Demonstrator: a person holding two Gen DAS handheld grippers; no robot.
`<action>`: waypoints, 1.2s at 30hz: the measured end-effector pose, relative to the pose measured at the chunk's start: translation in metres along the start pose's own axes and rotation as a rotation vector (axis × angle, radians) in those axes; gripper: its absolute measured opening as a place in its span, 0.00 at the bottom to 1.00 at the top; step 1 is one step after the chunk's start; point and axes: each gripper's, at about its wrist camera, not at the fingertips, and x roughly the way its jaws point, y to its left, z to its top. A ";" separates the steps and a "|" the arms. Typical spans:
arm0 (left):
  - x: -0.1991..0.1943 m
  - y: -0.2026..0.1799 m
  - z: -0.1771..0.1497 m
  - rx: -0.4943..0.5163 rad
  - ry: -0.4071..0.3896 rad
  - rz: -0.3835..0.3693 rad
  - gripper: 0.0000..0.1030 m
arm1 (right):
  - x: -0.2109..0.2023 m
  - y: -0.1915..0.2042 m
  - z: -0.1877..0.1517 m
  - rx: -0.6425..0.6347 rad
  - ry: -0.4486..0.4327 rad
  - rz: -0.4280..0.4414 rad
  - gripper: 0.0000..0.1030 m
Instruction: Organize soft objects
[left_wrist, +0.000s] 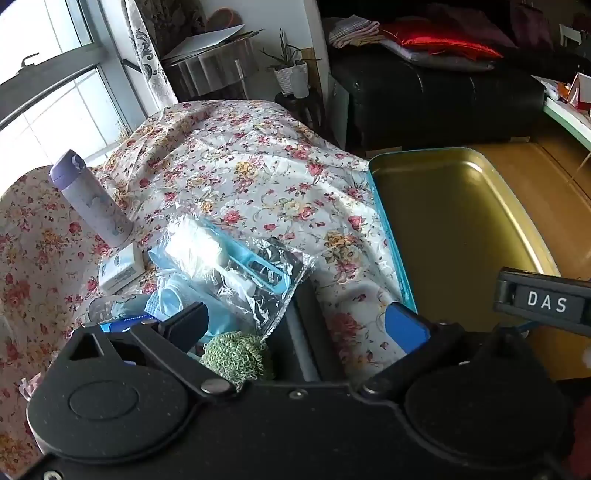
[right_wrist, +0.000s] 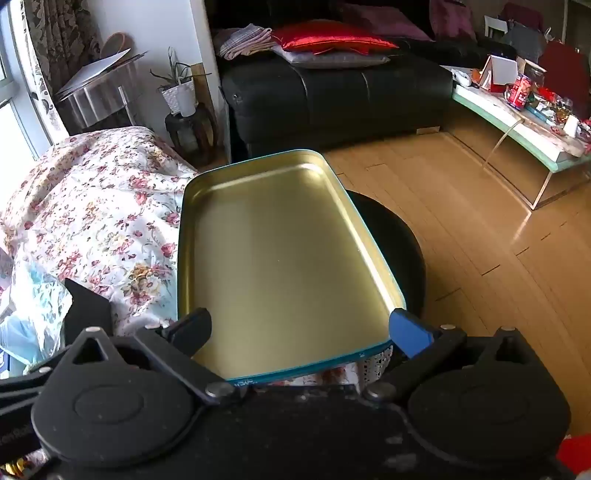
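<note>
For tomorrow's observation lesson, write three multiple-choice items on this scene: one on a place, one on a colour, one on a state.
1. Where does the green knitted scrubber ball lie?
A. in the tin tray
B. beside the crinkly clear plastic bag on the floral-cloth surface
C. on the sofa

2. What colour is the inside of the shallow rectangular tin tray?
A. gold
B. red
C. white

3. What is the tray's state?
A. full of cloths
B. lidded
C. empty

Key:
1 B: the left wrist view shows it next to the bag, outside the tray.
2 A: gold inside, with a teal rim.
3 C: the right wrist view shows only bare metal inside.
</note>
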 end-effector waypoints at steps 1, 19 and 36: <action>0.000 0.000 0.000 0.002 0.002 0.000 0.96 | 0.000 0.000 0.000 0.000 -0.001 0.000 1.00; -0.001 0.000 -0.005 -0.010 0.006 -0.010 0.96 | 0.001 0.006 -0.002 -0.025 0.008 -0.022 1.00; -0.001 0.000 -0.006 -0.009 0.005 -0.009 0.96 | 0.001 0.005 -0.001 -0.019 0.006 -0.021 1.00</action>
